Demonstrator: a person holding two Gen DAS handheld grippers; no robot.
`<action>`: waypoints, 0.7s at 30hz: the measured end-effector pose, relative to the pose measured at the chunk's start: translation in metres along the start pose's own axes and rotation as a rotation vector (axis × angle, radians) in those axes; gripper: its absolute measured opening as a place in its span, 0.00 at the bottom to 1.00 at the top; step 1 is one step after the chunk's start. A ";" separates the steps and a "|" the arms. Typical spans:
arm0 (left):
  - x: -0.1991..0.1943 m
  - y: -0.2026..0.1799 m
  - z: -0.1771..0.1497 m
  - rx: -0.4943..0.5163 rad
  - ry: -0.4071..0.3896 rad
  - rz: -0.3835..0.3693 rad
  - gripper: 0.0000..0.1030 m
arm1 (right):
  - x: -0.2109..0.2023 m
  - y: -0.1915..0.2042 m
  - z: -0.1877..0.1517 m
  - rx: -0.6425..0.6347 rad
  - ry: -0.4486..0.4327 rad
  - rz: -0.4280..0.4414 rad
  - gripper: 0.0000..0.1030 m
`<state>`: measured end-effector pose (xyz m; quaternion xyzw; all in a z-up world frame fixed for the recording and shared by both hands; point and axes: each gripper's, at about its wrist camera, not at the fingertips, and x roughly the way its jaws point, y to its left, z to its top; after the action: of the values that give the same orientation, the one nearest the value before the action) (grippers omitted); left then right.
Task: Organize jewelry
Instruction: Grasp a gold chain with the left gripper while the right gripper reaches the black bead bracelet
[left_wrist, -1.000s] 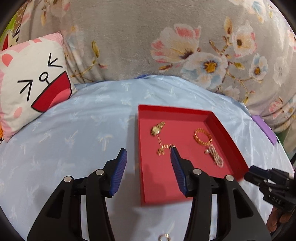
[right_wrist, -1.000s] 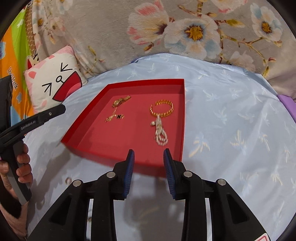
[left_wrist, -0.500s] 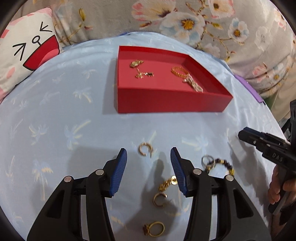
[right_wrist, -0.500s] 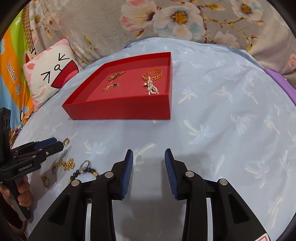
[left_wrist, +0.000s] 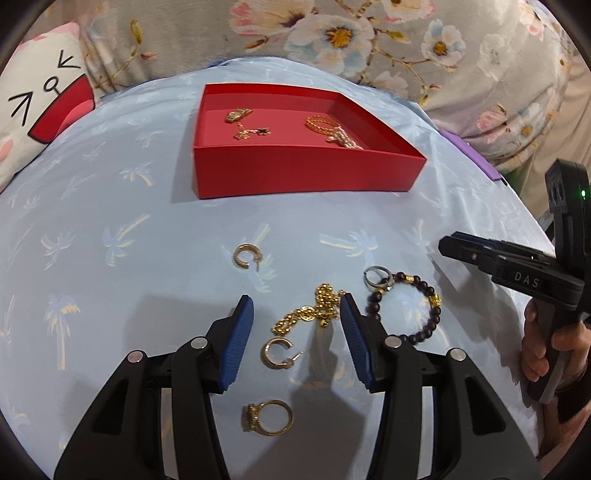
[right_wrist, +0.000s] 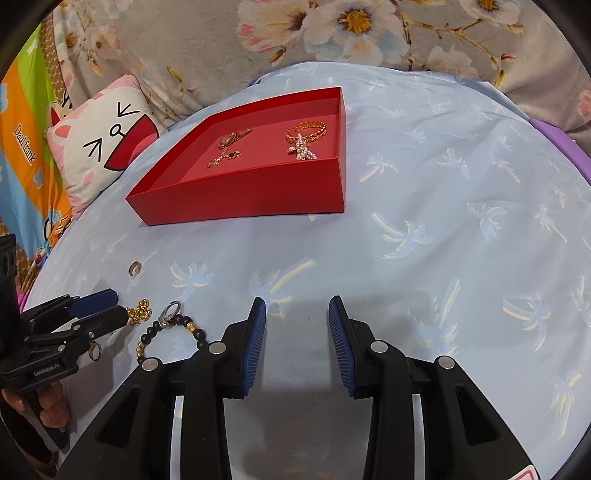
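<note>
Gold chain bracelet (left_wrist: 314, 310) lies loose on our light-blue cloth (left_wrist: 110, 221), between our spread left gripper (left_wrist: 295, 325) fingers, so we judge it next for the red cardboard tray (left_wrist: 295, 173). Right gripper (right_wrist: 295, 325) hangs spread over bare cloth, holding nothing.

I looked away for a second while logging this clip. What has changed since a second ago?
Both hand-held grippers drew back from the red tray. The left hand-held gripper came down over the loose pieces on the blue cloth, open around the gold chain; nothing was gripped or released. The right hand-held gripper is open and empty. The jewelry in the tray stayed as it was.
</note>
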<state>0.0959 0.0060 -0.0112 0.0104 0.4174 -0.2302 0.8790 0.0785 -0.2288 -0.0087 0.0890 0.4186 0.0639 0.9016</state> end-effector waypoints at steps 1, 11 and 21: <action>0.001 -0.002 0.000 0.009 0.004 0.000 0.45 | 0.000 0.001 0.000 -0.002 0.001 0.000 0.34; 0.005 -0.015 -0.001 0.060 0.005 0.060 0.31 | 0.002 0.007 -0.003 -0.021 0.010 0.004 0.34; 0.007 -0.022 -0.002 0.083 0.012 0.043 0.06 | 0.001 0.013 -0.003 -0.036 0.006 0.010 0.34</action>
<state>0.0893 -0.0160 -0.0138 0.0572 0.4124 -0.2281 0.8801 0.0758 -0.2160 -0.0087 0.0748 0.4198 0.0763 0.9013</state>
